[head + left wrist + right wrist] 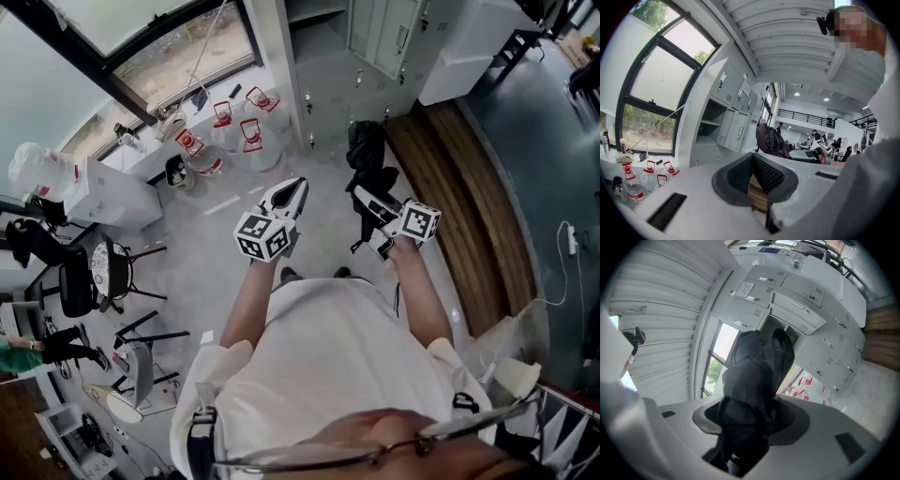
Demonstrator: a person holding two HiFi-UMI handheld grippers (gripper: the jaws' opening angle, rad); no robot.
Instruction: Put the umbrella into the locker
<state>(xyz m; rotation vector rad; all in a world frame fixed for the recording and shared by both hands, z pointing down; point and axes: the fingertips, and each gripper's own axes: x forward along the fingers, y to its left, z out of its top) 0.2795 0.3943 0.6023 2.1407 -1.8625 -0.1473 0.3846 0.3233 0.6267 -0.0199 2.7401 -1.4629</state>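
Note:
A black folded umbrella (pixel 367 155) sticks out level from my right gripper (pixel 363 197), which is shut on its lower end. In the right gripper view the umbrella (pixel 757 376) fills the space between the jaws and points at the grey lockers (pixel 806 310), where one open compartment (pixel 777 327) shows just behind it. My left gripper (pixel 296 190) is held beside the right one, its jaws together with nothing in them. From the left gripper view the umbrella (pixel 771 140) hangs to the right of the lockers (pixel 733 119), whose open shelf compartment (pixel 707 125) is further left.
Several water bottles with red handles (pixel 228 133) stand on the floor by the window. Black chairs (pixel 103 272) and a white cabinet (pixel 112 192) are at the left. A wooden strip of floor (pixel 469 187) runs along the right, beside a white unit (pixel 464 47).

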